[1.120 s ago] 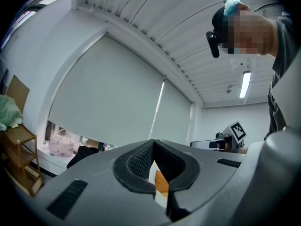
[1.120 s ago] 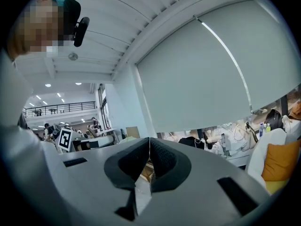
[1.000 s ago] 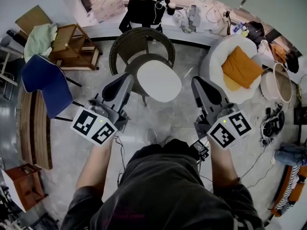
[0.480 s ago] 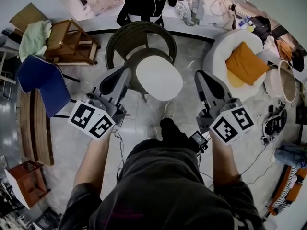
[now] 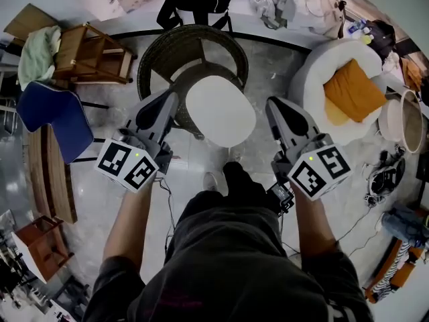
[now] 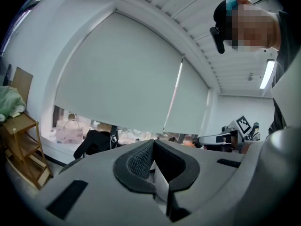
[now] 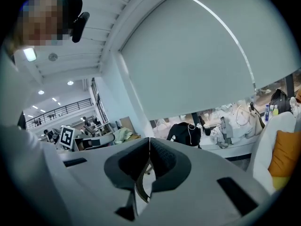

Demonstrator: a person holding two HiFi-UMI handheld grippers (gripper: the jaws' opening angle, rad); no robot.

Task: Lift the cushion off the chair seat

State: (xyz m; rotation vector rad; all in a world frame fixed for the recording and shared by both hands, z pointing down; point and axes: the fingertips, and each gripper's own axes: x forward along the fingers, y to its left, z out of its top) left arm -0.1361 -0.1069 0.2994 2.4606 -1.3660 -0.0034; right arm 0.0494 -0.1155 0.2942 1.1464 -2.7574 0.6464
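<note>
The left gripper (image 5: pixel 167 106) has its jaws pressed together on nothing, its tip just beside the left edge of the seat of the dark woven wicker tub chair (image 5: pixel 159 59). The white oval cushion (image 5: pixel 220 111) lies on that seat between both tongs, its long axis running away from the person. The right gripper (image 5: pixel 277 113) — likewise closed and empty — sits near the cushion's right edge. Neither hand looks clearly nearer.
</note>
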